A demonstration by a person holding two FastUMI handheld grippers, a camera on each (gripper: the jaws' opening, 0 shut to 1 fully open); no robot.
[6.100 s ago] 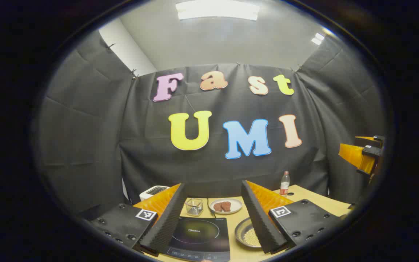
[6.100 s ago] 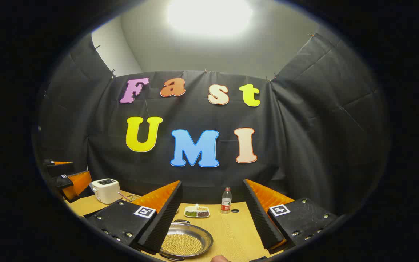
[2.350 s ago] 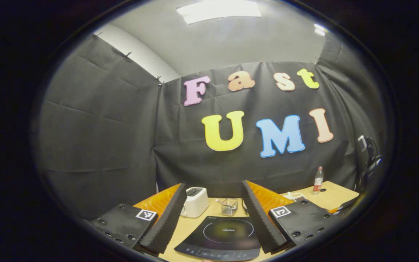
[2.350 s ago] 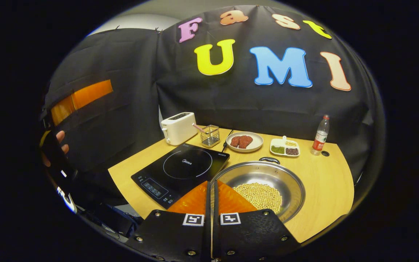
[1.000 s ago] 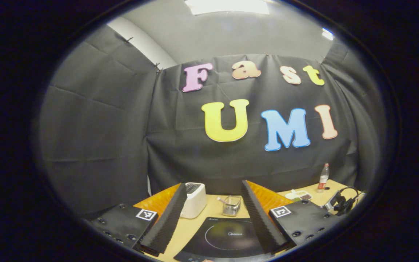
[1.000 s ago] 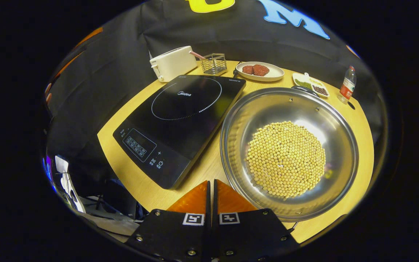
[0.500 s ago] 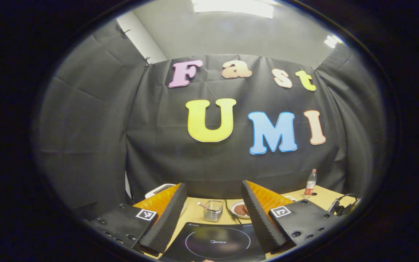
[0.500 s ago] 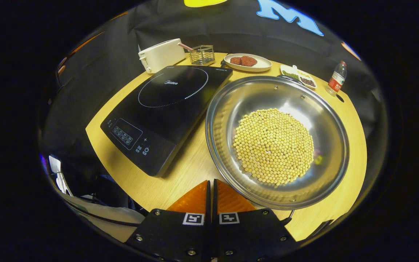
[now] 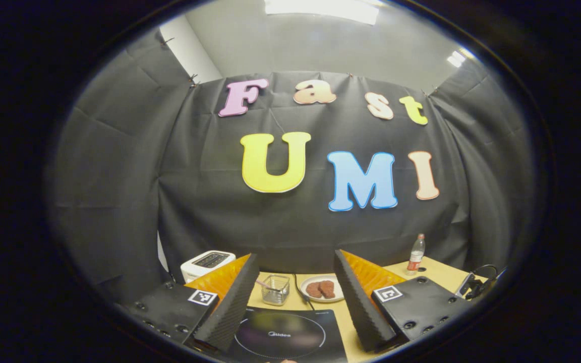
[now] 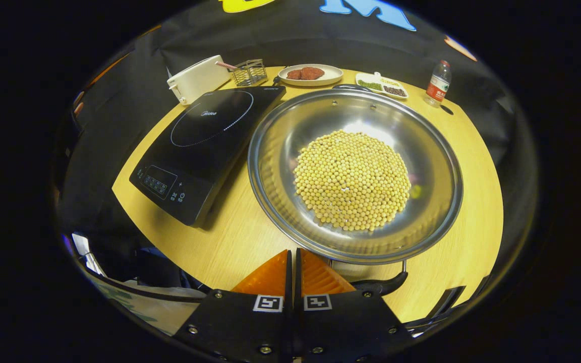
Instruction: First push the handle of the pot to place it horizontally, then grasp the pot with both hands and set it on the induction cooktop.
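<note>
A wide steel pot (image 10: 424, 151) holding soybeans (image 10: 353, 176) sits on the wooden table, right of the black induction cooktop (image 10: 205, 141). Its dark near handle (image 10: 382, 286) points toward me and its far handle (image 10: 350, 86) points to the back. My right gripper (image 10: 294, 254) is shut with nothing between its fingers, above the table just before the pot's near rim and left of the near handle. My left gripper (image 9: 295, 257) is open and empty, held above the cooktop (image 9: 285, 338) and facing the back wall.
Along the back of the table (image 10: 240, 237) stand a white toaster (image 10: 197, 78), a wire basket (image 10: 250, 73), a plate of meat patties (image 10: 310, 74), a small divided dish (image 10: 381, 85) and a bottle (image 10: 438, 75). The table's front edge drops off at lower left.
My right gripper, shut since 2.4 s ago, has come down and shifted right along the pot's near rim, bringing the near handle into view. My left gripper has swung rightward, still open.
</note>
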